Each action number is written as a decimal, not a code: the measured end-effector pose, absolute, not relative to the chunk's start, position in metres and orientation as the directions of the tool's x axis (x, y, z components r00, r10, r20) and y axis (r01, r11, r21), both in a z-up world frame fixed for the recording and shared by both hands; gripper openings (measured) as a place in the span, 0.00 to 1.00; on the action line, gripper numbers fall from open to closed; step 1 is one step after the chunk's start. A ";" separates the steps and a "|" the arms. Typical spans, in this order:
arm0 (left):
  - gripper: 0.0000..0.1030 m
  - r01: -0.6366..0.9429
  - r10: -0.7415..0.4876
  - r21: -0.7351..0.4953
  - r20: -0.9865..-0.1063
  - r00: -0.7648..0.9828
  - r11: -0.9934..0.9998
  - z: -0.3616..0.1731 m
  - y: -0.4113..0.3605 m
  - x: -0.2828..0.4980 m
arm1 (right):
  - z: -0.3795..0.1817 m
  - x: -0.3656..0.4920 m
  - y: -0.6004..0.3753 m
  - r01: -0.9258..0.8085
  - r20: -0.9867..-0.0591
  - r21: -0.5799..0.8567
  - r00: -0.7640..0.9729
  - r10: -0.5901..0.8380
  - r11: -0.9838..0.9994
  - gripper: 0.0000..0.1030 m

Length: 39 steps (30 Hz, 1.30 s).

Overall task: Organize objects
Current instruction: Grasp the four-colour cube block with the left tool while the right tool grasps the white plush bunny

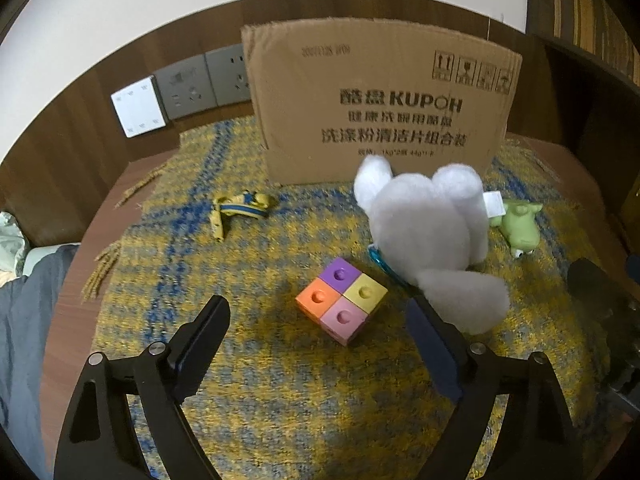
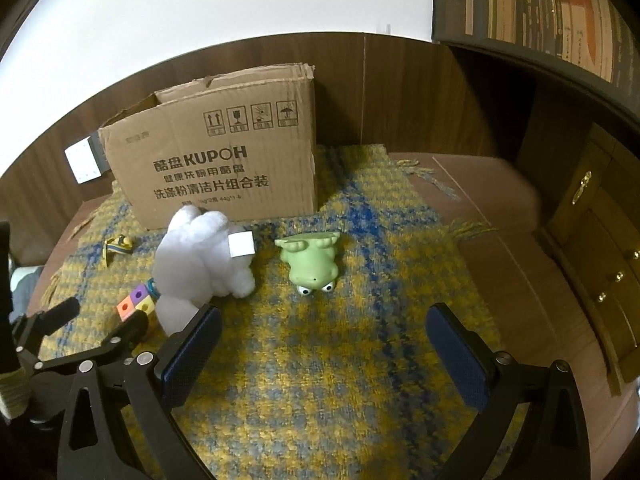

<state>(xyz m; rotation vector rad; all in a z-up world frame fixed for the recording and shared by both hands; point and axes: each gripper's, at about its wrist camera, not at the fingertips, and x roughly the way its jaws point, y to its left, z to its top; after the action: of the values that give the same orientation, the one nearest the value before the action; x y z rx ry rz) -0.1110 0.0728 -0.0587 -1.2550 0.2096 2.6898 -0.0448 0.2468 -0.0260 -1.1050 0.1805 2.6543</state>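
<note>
A cube of four coloured blocks [image 1: 342, 300], purple, yellow, orange and pink, sits on the mat between the fingers of my left gripper [image 1: 316, 304]. That gripper is open and its pads stand clear of the cube. A white plush toy [image 1: 428, 232] lies right behind the cube, against the right finger. The right wrist view shows the cube [image 2: 134, 302], the plush [image 2: 204, 260] and my left gripper [image 2: 102, 314] at the left. My right gripper [image 2: 324, 316] is open over bare mat, with a green frog toy [image 2: 314, 260] just beyond it.
An open cardboard box [image 1: 380, 100] stands at the back of the yellow-blue woven mat [image 1: 280, 380]. A yellow-blue strap [image 1: 240, 208] lies at the left. Wall sockets [image 1: 200, 84] sit behind. A wooden drawer cabinet [image 2: 600, 280] is on the right.
</note>
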 end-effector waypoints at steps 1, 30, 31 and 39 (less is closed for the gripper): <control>0.83 -0.214 0.093 0.054 -0.775 -0.625 -0.975 -0.061 0.074 -0.113 | -0.027 -0.046 0.248 -0.285 -0.713 0.017 -0.675 0.188 -0.958 0.99; 0.53 -0.201 0.119 0.002 -0.799 -0.589 -0.980 -0.066 0.060 -0.131 | -0.039 -0.073 0.239 -0.244 -0.743 0.016 -0.652 0.152 -0.970 0.99; 0.53 -0.196 0.117 0.002 -0.797 -0.593 -0.981 -0.064 0.058 -0.130 | -0.038 -0.074 0.236 -0.238 -0.742 0.016 -0.653 0.148 -0.971 0.99; 0.53 -0.120 0.069 0.011 -0.765 -0.641 -0.993 -0.052 0.024 -0.133 | -0.035 -0.089 0.207 -0.183 -0.739 0.001 -0.662 0.123 -0.983 0.99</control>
<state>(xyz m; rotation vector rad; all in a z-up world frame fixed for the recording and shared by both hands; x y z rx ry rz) -0.1325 0.0237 -0.0519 -1.2789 0.0916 2.7534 -0.0886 0.2074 -0.0352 -1.2009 0.1127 2.7179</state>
